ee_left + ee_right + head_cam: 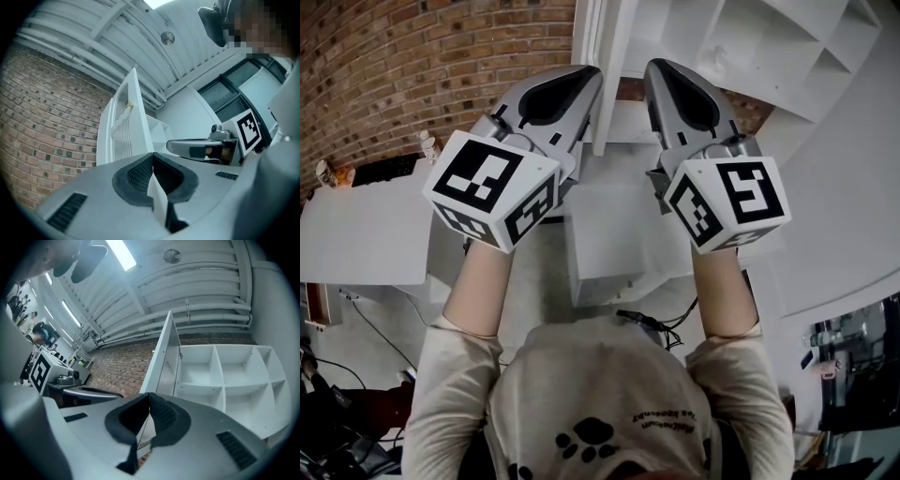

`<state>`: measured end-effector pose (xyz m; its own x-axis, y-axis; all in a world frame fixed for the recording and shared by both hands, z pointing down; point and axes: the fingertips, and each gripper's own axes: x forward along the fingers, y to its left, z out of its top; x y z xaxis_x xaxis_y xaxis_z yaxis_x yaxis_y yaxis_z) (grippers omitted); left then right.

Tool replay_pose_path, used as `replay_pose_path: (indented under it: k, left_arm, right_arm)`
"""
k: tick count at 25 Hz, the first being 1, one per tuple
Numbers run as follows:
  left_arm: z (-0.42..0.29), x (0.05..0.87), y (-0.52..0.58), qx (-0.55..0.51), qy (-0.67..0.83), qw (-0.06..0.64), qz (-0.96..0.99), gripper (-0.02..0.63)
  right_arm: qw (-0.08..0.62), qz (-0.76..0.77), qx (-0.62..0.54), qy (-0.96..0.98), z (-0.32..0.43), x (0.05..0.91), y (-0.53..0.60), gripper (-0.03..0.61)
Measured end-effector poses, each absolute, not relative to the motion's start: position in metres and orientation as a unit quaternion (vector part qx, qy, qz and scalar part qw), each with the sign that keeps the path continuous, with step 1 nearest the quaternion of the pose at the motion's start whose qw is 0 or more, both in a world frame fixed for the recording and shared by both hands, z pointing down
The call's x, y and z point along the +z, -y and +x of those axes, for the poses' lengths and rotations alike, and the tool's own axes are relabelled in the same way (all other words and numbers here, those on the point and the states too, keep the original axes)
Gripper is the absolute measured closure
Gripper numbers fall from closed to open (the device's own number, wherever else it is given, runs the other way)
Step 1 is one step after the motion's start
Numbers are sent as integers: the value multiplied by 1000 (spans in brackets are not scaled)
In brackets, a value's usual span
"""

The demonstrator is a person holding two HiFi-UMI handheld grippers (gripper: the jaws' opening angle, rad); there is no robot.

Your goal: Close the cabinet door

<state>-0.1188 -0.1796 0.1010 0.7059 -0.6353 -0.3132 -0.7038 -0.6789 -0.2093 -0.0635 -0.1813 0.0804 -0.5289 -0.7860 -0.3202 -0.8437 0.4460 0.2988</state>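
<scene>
Jaws on our left gripper (153, 157) and right gripper (149, 397) are together, holding nothing. The cabinet door (612, 56) stands open, edge-on between them, beside the cabinet (225, 376). We judge it a stiff, light panel, best pushed near its free edge.

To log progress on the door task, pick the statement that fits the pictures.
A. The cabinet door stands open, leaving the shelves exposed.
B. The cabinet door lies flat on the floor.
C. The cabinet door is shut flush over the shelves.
A: in the right gripper view the cabinet door stands swung out from the cabinet, and the white shelves beside it are exposed.
</scene>
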Motion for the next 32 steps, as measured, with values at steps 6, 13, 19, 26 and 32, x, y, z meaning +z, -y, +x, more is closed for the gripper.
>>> replay_pose_path:
  k: [6,13,19,26,32]
  left_arm:
    - [-113,90,184,91,-353,159,-918,603]
    - [-112,81,185,79,-340,165,-923,601]
    - [-114,77,189,77,-341,168,-922,603]
    - [-119,74,192,79,-343,171,-920,601]
    - [-123,76,194,78,-345,168,-920,603]
  right_arm:
    - [72,-478,202,-852,-65,72,188,568]
    - [67,-472,216,-852,-72,58,188,566]
    - [60,-454,204,-865,-84,51,194,514]
    - [62,-444,174,-877,-95,48,206,437]
    - [53,-456,166,-873,-103,51,218,431]
